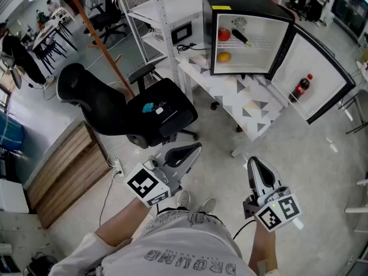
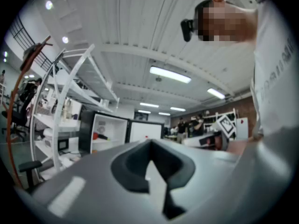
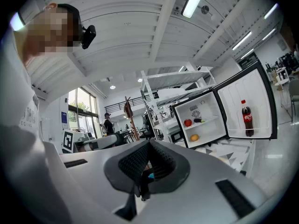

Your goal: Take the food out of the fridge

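My left tongs (image 1: 194, 148) and right tongs (image 1: 253, 164) are clenched and empty, because the fridge (image 1: 208, 4) sits far off. Its door (image 1: 317, 76) hangs open, ready.

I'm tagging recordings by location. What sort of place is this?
Probably an open-plan office or lab: a black office chair, white metal shelving, and a mini fridge open on a table.

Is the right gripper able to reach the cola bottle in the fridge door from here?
Probably not yet: the right gripper is shut and far back across the floor from the cola bottle. The door stands open, nothing blocks it.
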Demonstrator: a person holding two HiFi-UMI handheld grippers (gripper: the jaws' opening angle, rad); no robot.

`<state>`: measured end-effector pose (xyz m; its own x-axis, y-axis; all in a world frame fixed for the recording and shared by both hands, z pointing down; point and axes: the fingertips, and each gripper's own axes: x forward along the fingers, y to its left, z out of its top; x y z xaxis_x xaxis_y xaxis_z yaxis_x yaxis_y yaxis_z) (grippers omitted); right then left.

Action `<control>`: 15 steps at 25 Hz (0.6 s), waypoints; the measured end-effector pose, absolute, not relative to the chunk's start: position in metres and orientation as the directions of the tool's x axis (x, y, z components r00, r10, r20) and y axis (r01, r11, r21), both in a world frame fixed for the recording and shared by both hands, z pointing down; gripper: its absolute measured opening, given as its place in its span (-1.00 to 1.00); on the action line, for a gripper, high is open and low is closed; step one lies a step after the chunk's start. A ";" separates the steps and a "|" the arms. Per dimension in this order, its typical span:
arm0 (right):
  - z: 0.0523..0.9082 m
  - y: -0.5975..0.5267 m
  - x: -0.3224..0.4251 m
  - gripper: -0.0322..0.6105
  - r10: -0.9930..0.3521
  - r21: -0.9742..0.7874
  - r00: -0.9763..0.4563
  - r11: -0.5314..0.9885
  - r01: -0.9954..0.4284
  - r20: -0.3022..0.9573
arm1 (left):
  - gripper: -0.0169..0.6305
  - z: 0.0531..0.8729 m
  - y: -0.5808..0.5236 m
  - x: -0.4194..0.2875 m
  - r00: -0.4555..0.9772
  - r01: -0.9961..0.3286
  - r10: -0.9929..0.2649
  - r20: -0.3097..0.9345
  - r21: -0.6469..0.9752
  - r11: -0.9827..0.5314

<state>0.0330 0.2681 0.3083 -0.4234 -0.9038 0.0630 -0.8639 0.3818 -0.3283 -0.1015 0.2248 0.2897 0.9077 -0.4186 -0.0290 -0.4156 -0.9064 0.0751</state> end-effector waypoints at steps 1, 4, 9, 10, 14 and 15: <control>0.309 0.268 0.033 -0.90 -0.904 -0.328 -0.423 0.381 -0.864 0.063 | -0.93 0.290 0.225 -0.102 0.908 -0.416 -0.419 -0.028 0.076 -0.906; 0.308 0.269 0.033 -0.89 -0.905 -0.329 -0.421 0.380 -0.864 0.059 | -0.93 0.291 0.226 -0.102 0.908 -0.416 -0.419 -0.027 0.078 -0.906; 0.307 0.268 0.031 -0.89 -0.909 -0.340 -0.415 0.378 -0.861 0.039 | -0.93 0.295 0.227 -0.103 0.908 -0.416 -0.419 -0.025 0.084 -0.906; 0.307 0.268 0.032 -0.89 -0.909 -0.344 -0.415 0.378 -0.859 0.037 | -0.93 0.296 0.227 -0.102 0.907 -0.417 -0.420 -0.024 0.085 -0.905; 0.310 0.268 0.034 -0.89 -0.908 -0.353 -0.417 0.378 -0.856 0.040 | -0.93 0.298 0.228 -0.100 0.906 -0.420 -0.423 -0.023 0.090 -0.903; 0.310 0.268 0.035 -0.89 -0.908 -0.354 -0.418 0.377 -0.856 0.042 | -0.93 0.298 0.228 -0.099 0.906 -0.420 -0.424 -0.023 0.091 -0.903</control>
<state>0.0346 0.2680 0.3102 -0.4176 -0.9076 0.0422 -0.8556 0.3772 -0.3543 -0.0993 0.2283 0.2983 0.9055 -0.4237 -0.0230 -0.4201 -0.9029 0.0912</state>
